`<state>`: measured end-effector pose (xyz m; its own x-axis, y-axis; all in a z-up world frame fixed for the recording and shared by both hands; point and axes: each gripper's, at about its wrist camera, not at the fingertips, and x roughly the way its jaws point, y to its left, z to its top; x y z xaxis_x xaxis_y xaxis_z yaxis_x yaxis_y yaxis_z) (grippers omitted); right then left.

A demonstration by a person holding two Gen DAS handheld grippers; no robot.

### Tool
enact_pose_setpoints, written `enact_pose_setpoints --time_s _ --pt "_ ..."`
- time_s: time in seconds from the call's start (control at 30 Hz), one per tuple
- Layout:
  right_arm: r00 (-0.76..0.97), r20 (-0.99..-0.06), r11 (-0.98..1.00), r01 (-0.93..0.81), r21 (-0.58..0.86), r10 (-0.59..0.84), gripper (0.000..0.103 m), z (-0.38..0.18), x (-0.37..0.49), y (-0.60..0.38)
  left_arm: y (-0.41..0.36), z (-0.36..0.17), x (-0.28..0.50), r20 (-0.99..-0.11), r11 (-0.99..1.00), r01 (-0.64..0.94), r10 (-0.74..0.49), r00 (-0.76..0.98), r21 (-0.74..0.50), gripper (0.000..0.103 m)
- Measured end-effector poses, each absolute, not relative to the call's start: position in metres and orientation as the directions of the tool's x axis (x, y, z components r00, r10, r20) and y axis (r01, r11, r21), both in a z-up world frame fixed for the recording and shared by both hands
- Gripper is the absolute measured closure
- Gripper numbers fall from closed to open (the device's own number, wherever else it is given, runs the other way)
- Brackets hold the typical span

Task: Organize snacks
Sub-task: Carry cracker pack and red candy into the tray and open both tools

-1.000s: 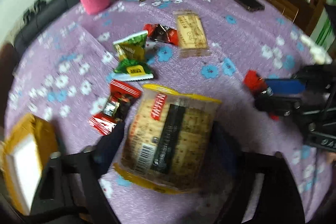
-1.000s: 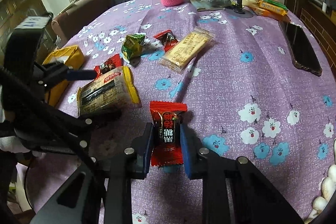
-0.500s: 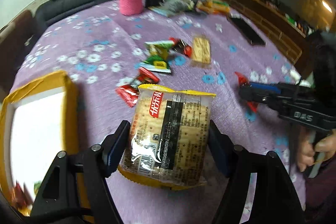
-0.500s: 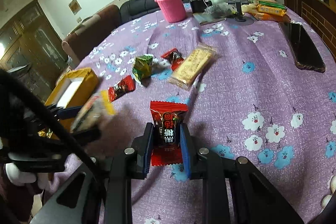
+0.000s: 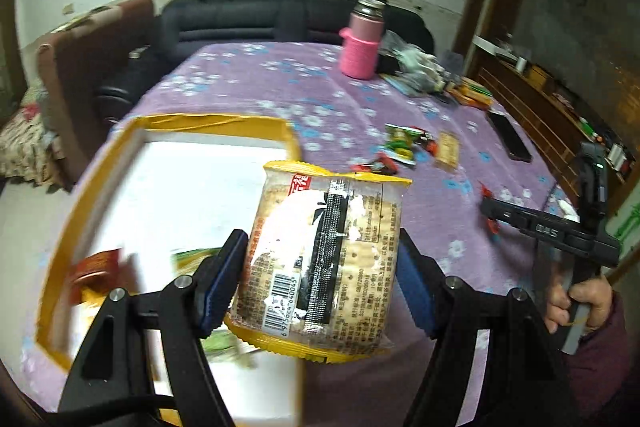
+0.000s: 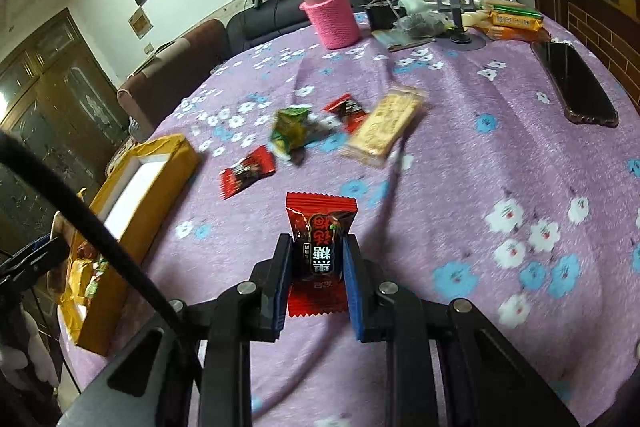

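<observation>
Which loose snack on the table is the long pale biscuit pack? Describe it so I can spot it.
On the purple floral tablecloth, look near the middle, right of the crumpled green packet. The long pale-yellow biscuit pack lies flat there, the only long tan one among small red and green wrappers.

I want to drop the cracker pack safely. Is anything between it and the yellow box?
Nothing visible blocks it. The cracker pack, clamped in the left gripper, hangs over the open yellow box; a few snacks already lie inside.

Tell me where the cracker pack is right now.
In the left wrist view, the cracker pack sits clamped in the left gripper, over the yellow box.
</observation>
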<state>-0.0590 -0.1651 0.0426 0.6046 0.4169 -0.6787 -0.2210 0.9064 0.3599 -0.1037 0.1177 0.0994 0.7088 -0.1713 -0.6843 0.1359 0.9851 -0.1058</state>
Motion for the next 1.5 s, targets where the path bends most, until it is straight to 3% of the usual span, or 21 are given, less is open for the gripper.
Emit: enact_pose_setpoints --time_s 0.23,0.77,1.17,1.5 --pt "0.591 -0.680 0.901 -0.278 0.332 0.433 0.080 0.060 -0.082 -0.125 0.149 0.101 -0.126 -0.646 0.997 0.040 -0.070 0.760 -0.060 0.030" --pt "0.521 -0.713 0.850 -0.486 0.204 0.469 0.080 0.100 -0.085 0.011 0.213 0.108 -0.110 -0.643 0.998 -0.056 0.021 0.766 -0.034 0.030" --pt "0.433 -0.780 0.829 -0.526 0.188 0.452 0.080 0.073 -0.042 0.099 0.254 0.091 -0.065 -0.717 0.995 -0.104 0.065 0.694 -0.009 0.030" --pt "0.418 -0.810 0.833 -0.533 0.149 0.412 0.080 0.054 -0.036 0.122 0.260 0.084 -0.060 -0.726 0.994 -0.111 0.062 0.685 -0.019 0.030"
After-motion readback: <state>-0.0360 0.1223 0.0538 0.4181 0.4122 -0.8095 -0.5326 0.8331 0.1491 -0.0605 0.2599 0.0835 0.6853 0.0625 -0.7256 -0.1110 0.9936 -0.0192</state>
